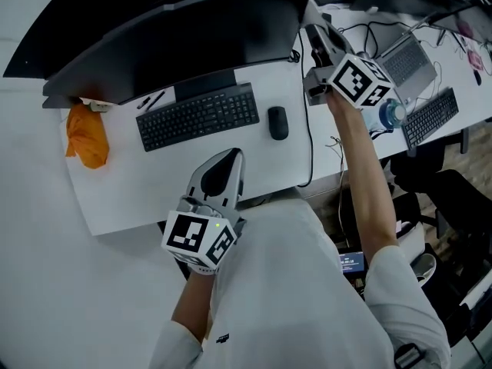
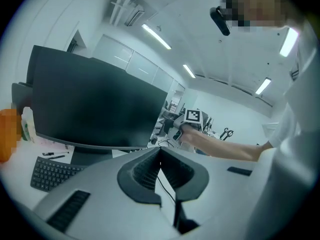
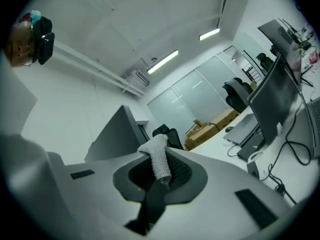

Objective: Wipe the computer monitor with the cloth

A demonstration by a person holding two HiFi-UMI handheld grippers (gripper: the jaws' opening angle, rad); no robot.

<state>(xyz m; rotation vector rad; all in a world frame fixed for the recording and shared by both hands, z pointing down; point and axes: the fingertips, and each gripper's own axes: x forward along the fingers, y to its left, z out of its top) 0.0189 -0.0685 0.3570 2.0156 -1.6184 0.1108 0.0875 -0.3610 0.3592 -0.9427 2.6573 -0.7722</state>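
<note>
White desk point(image 1: 115, 198) in an open office carries the dark monitor point(image 1: 192, 44) along its far side. At the monitor's right edge the right gripper point(image 1: 317, 38) is held up, its jaws clamped on a white knitted cloth point(image 3: 159, 159) whose folded end sticks out past the tips; whether the cloth touches the screen cannot be told. Before the monitor lie a black keyboard point(image 1: 198, 115), a mouse point(image 1: 277, 122) to its right and pens point(image 1: 151, 100) to its far left. An orange crumpled bundle point(image 1: 86, 137) sits at the left end. By the near edge, the left gripper point(image 1: 231, 156) hovers with jaws pressed together and nothing between them.
</note>
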